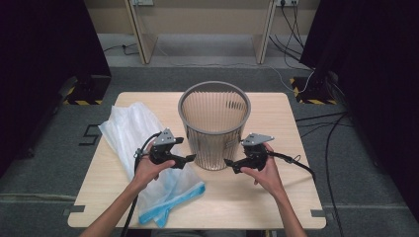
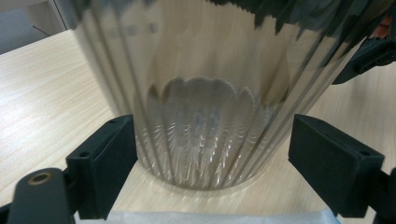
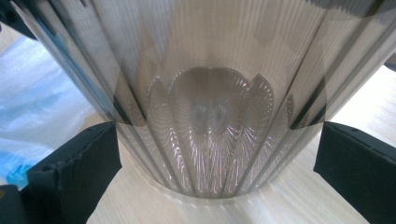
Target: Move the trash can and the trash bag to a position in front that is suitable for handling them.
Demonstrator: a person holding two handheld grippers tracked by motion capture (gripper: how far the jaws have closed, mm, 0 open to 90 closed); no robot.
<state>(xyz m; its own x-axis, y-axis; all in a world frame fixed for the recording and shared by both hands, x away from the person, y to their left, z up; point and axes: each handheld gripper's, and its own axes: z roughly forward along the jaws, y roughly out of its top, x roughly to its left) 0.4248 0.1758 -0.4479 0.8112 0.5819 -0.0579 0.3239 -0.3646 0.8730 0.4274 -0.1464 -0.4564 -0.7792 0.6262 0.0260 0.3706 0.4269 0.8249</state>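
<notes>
I hold my left hand-held gripper (image 1: 191,158) and my right hand-held gripper (image 1: 228,162) low on either side of the ribbed wastebasket (image 1: 215,123), which stands upright in the middle of the desk (image 1: 276,197). Both have their jaws spread wide, with the basket's base between them and no pad touching it. A clear plastic bag (image 1: 143,163) with a blue edge lies flat under my left hand (image 1: 148,170).
</notes>
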